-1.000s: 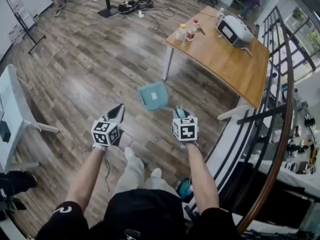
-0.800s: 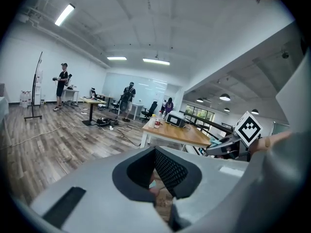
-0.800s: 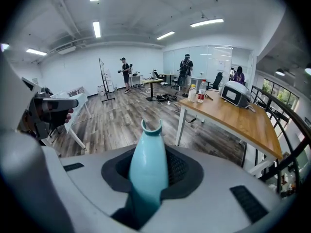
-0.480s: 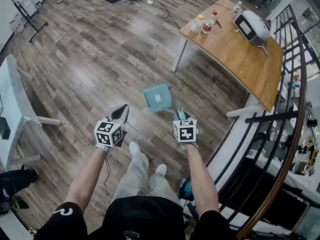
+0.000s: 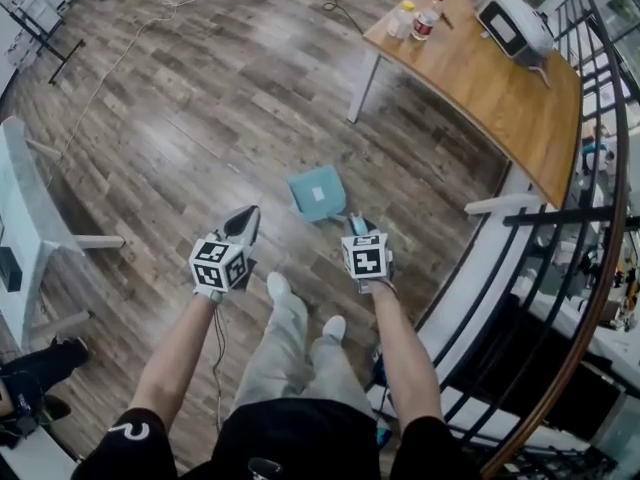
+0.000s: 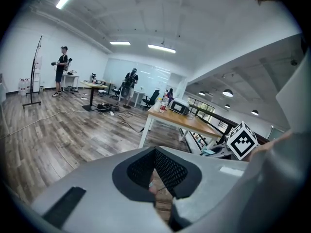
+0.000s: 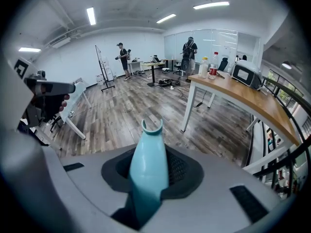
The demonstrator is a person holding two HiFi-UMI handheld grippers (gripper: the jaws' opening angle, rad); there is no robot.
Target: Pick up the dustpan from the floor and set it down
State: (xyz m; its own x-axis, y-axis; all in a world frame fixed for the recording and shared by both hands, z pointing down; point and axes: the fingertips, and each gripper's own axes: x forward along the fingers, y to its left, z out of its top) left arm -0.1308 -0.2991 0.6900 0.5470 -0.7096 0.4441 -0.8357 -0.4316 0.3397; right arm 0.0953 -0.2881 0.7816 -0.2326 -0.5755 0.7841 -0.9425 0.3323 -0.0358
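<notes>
A teal dustpan (image 5: 317,192) hangs over the wooden floor, its square pan facing up in the head view. My right gripper (image 5: 358,224) is shut on its teal handle (image 7: 148,161), which sticks out between the jaws (image 7: 148,178) in the right gripper view. Whether the pan touches the floor I cannot tell. My left gripper (image 5: 243,224) is to the left of the pan, apart from it, its fingers together on nothing. The left gripper view shows its jaws (image 6: 155,152) met at the tips, with the right gripper's marker cube (image 6: 241,140) off to the right.
A wooden table (image 5: 490,78) with bottles (image 5: 428,16) and a white device (image 5: 513,23) stands beyond the pan at the right. A dark railing (image 5: 590,218) runs along the right. A white table (image 5: 25,218) is at the left. My shoes (image 5: 277,288) are below the grippers. People (image 6: 61,69) stand far off.
Both grippers have sunk toward the floor, the right one still holding the dustpan by its handle. The floor looks closer and my shoes show more between the arms.
</notes>
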